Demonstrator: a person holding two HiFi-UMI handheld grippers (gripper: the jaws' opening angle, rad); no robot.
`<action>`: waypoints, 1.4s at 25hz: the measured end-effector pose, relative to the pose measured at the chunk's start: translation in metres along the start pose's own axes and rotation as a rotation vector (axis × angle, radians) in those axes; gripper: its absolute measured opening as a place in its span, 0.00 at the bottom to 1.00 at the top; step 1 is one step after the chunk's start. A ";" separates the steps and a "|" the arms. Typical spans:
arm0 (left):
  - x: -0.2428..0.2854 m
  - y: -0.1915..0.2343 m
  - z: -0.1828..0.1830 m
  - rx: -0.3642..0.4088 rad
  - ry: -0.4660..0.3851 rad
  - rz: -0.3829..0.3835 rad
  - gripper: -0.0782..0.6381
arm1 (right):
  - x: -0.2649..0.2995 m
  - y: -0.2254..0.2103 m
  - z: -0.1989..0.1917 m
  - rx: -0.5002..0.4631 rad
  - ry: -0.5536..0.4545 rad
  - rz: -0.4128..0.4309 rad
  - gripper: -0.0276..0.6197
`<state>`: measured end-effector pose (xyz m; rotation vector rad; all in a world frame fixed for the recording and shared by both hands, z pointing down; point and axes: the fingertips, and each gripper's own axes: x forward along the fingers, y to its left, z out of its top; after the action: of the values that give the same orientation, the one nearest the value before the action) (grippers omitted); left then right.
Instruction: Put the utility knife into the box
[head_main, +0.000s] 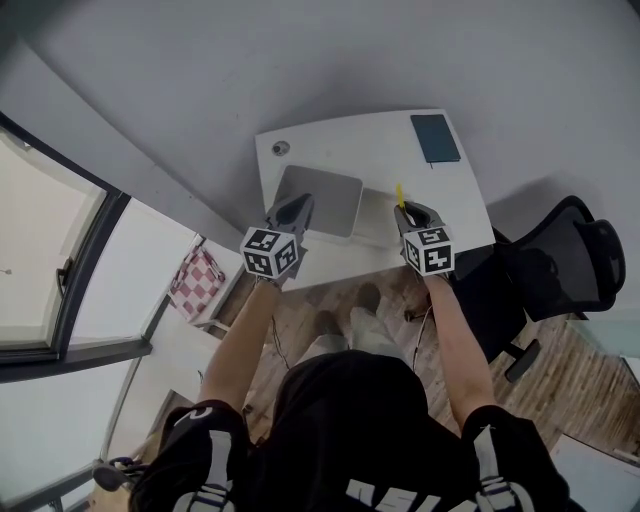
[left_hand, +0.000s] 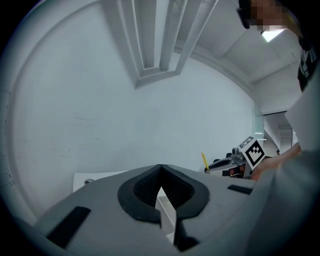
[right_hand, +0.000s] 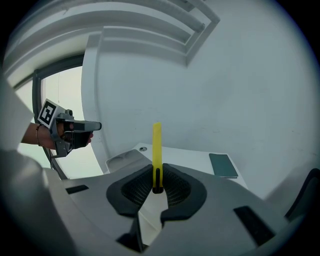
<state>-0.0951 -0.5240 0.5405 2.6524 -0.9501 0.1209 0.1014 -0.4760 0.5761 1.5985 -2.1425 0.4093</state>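
A: Status?
B: Found right tool (right_hand: 157, 176) clamped on utility knife (right_hand: 156, 145), upright above bench (head_main: 385, 150), beside box (head_main: 345, 182), not yet in; left tool (left_hand: 160, 169) closed, empty
A: Risk?
B: Could pivot in so narrow a pinch — would drop outside box

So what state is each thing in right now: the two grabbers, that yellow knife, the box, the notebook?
Left gripper: shut, nothing between its jaws.
Right gripper: shut on the utility knife.
Utility knife: held upright, sticking out past the jaws, not yet in the box.
Box: open-topped, on the table, nothing visible inside.
Notebook: closed, flat on the table's far corner.
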 end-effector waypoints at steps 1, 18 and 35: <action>0.001 0.001 0.000 0.001 -0.001 0.002 0.14 | 0.002 -0.002 -0.001 0.000 0.002 0.000 0.15; 0.045 0.020 -0.022 -0.018 0.030 0.057 0.14 | 0.066 -0.026 -0.039 0.008 0.101 0.105 0.15; 0.100 0.032 -0.075 -0.030 0.169 0.077 0.14 | 0.137 -0.027 -0.112 0.075 0.301 0.240 0.15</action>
<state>-0.0358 -0.5827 0.6382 2.5316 -0.9898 0.3407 0.1130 -0.5439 0.7412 1.2263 -2.1069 0.7630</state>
